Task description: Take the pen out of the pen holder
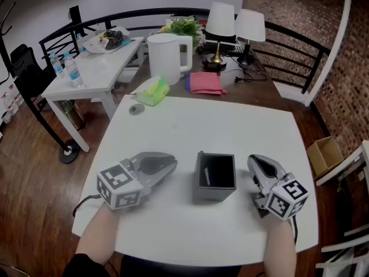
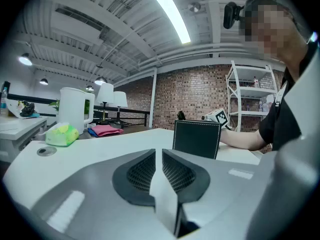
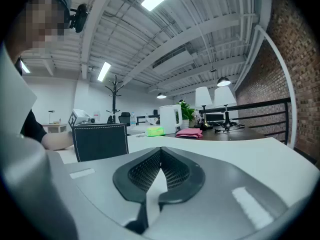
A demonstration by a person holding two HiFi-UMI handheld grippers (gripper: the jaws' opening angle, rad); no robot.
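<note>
A black square pen holder (image 1: 214,190) stands upright in the middle of the white table (image 1: 230,126). A pale pen (image 1: 206,176) leans inside it. My left gripper (image 1: 171,165) rests on the table just left of the holder, jaws shut and empty. My right gripper (image 1: 256,161) lies just right of it, also shut on nothing. In the left gripper view the shut left gripper (image 2: 156,153) faces the holder (image 2: 196,139), and a dark pen tip (image 2: 180,115) pokes above its rim. The right gripper view has the right gripper (image 3: 161,152) shut, with the holder (image 3: 100,141) to its left.
At the table's far edge lie a green object (image 1: 153,91) and a small round disc (image 1: 136,109). Behind stand a white kettle (image 1: 167,56), a pink cloth (image 1: 204,83) and two lamps (image 1: 220,22). A side table (image 1: 95,71) with bottles stands far left, and a cardboard box (image 1: 326,154) sits on the floor.
</note>
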